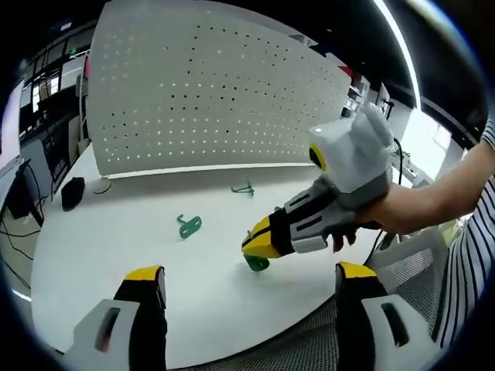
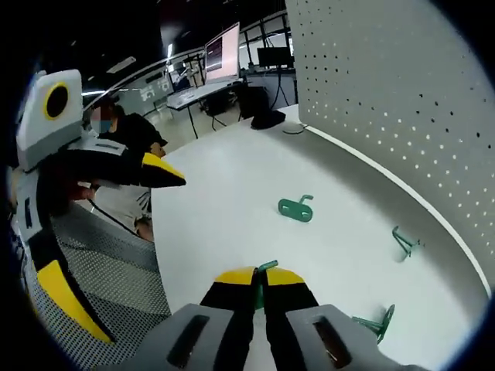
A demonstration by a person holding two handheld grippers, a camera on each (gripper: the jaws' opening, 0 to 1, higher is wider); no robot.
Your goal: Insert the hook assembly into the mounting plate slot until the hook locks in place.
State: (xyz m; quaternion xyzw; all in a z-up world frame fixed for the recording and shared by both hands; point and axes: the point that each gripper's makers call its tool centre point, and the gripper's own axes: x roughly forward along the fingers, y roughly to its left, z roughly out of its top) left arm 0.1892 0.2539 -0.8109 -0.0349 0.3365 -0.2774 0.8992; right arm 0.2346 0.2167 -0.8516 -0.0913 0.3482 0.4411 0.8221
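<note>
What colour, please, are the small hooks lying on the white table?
Green, clearest in the right gripper view.

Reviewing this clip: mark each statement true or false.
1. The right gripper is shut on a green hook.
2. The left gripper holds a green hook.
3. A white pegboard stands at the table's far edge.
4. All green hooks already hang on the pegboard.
1. True: the right gripper is shut on a green hook.
2. False: the left gripper is open, holding nothing.
3. True: the pegboard stands on the table.
4. False: another hook lies on the table.
</note>
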